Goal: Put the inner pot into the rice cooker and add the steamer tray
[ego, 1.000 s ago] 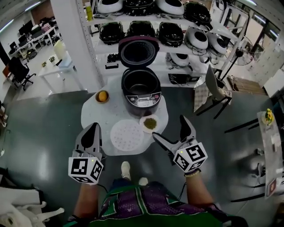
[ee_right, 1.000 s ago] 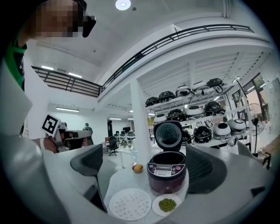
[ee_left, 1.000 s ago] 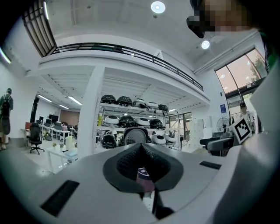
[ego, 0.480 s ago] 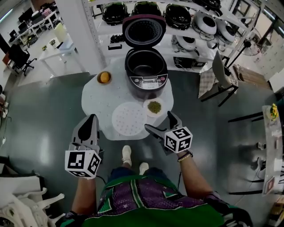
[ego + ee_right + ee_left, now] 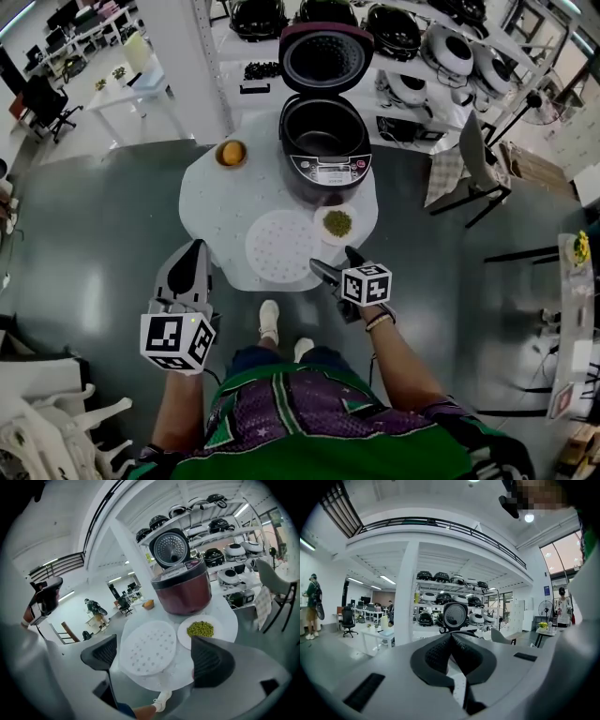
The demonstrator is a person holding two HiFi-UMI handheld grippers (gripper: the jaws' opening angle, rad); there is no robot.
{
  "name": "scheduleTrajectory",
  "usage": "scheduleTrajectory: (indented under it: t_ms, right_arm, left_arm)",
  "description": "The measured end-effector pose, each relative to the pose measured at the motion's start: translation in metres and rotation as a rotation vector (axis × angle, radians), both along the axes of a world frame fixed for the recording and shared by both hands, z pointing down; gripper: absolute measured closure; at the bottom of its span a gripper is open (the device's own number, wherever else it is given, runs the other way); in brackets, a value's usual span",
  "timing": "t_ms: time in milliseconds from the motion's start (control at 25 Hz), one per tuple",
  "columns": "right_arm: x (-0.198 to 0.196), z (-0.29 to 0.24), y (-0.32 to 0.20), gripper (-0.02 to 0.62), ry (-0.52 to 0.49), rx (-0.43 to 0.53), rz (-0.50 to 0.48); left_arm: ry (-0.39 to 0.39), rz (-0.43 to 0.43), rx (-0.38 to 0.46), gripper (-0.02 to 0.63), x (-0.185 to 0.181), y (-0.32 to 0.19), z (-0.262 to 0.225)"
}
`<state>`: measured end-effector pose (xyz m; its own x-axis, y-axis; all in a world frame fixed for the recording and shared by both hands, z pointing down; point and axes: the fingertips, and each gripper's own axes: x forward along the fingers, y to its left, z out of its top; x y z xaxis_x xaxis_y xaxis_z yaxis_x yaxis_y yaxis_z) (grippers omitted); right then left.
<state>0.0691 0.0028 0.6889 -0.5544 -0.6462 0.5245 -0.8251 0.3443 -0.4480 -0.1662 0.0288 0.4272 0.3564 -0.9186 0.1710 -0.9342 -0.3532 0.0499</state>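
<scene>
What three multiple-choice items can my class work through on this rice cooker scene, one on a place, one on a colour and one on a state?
1. Where is the white steamer tray relative to the rice cooker?
A. Flat on the table, in front of it
B. Inside it
C. Leaning against its side

2. What colour is the food on the small plate?
A. Red
B. Green
C. Brown

3. What is the state of the cooker's lid?
A. Shut
B. Open, standing up
C. Taken off

Answers:
1 A: the tray lies flat on the table, nearer the person than the cooker.
2 B: a green heap sits on the white plate.
3 B: the lid stands up behind the body, and the cooker's dark inside shows.
</scene>
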Motion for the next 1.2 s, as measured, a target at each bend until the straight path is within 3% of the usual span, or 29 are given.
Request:
scheduleTrajectory:
  t_ms: [440, 560, 800, 1200]
  right_arm:
    - [-0.018, 0.067, -0.018, 0.243, -0.023, -0.152, 0.051]
    - [-0.016, 0.080, -0.024, 0.254, -0.008, -0.183, 0.080]
    - [-0.018, 0.099, -0.030, 0.303, 0.019, -0.210, 0.133]
    - [-0.026, 0.112, -0.042, 0.380, 0.090, -0.233, 0.137]
  left_arm:
    - [0.002, -0.015, -0.061, 0.584, -0.025, -0.014, 0.019]
    - [0.001, -0.028, -0.073, 0.584, -0.031, -0.017, 0.024]
    - [-0.009, -0.051, -0.113, 0.584, -0.042, -0.018, 0.042]
    - [-0.012, -0.091, -0.116, 0.584, -0.062, -0.024, 0.041]
